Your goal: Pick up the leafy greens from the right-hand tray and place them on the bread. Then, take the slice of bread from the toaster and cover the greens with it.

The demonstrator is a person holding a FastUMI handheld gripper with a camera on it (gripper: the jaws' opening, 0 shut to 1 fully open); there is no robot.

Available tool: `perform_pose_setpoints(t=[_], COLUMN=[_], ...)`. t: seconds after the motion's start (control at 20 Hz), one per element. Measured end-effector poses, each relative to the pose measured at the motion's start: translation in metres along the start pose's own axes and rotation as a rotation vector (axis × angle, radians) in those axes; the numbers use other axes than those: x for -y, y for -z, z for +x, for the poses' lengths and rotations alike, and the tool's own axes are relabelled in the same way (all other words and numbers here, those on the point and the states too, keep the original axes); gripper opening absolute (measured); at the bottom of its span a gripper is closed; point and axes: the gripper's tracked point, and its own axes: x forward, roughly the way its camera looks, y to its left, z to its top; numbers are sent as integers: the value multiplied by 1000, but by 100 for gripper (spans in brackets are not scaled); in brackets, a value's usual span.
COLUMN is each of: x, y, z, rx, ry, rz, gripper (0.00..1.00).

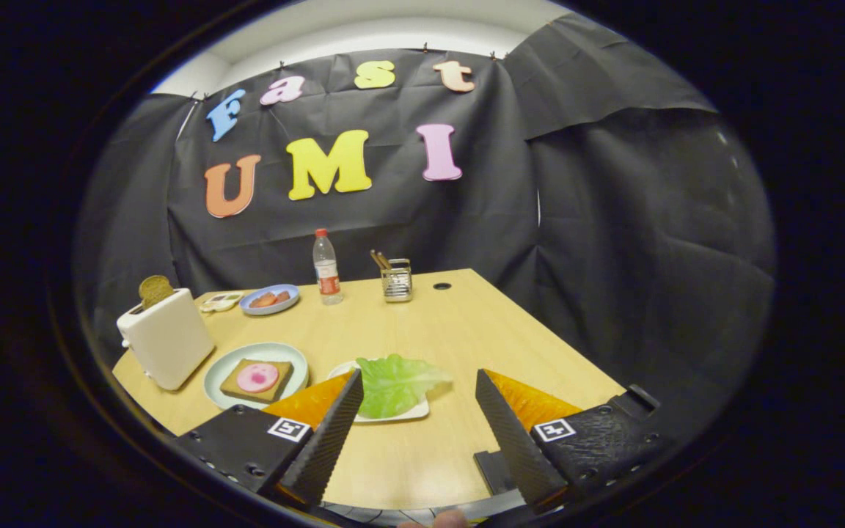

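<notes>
The fingers [419,378] are spread wide above the desk [422,455], with nothing held between them. The lettuce leaf [395,383] is seen on a white tray [411,414] at 11 o'clock just ahead of the left fingertip. At 10 o'clock, bread [255,380] topped with a pink slice is laid on a pale plate [221,370]. A toaster [165,337] with a bread slice [154,290] is placed beyond it.

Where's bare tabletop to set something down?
Free: the table right of the leaf, out to the hole, and the middle strip. Crowded: toaster, bread plate, back row. Claw open, empty.
</notes>
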Motion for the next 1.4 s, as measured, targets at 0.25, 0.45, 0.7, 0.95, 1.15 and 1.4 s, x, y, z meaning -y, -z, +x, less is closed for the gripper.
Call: perform_pose_setpoints(t=[0.25, 0.45, 0.7, 0.95, 1.15, 1.4], x=[-3, 0, -5, -9, -8, -9], y=[16, 25, 49, 53, 53, 58], z=[38, 68, 97, 119, 131, 147], rx=[-47, -74, -162, -202, -215, -243], ry=[23, 51, 54, 46, 62, 53], rz=[77, 152, 224, 307, 335, 436], gripper=[96, 96, 96, 96, 96, 81])
